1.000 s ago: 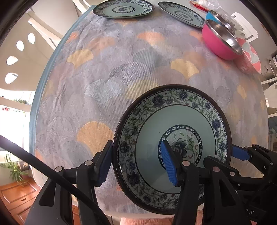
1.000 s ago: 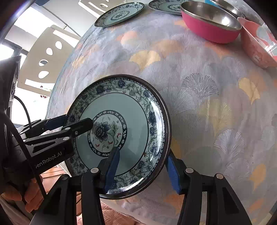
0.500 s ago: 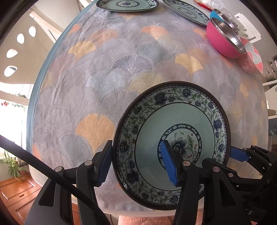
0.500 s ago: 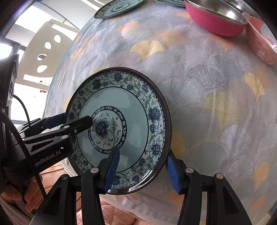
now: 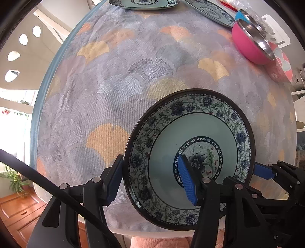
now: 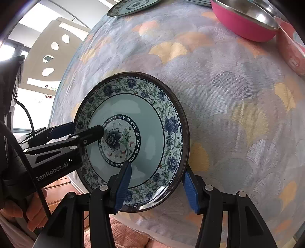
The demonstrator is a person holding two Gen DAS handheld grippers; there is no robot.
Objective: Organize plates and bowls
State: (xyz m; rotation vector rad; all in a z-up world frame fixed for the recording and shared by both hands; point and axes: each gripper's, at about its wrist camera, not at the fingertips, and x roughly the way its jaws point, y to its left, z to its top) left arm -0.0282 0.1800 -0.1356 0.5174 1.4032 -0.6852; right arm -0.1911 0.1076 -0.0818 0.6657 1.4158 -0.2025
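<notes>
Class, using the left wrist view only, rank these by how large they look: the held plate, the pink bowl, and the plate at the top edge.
1. Held plate, by far the nearest.
2. Pink bowl.
3. Plate at the top edge, partly cut off and farthest.

Distance distorts this; both plates may match in true size.

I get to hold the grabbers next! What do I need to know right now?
Left gripper: fingers straddle the near plate's rim, and they are opening, so it is letting go.
Right gripper: fingers clamp the same plate's opposite rim, one inside, one outside. It carries the plate over the near table edge.
Two matching plates lie apart at the far edge; the pink bowl sits far right with other bowls, partly hidden.
Done: nothing stacked yet.
Left: probably bring this plate to the others, then gather the bowls.
</notes>
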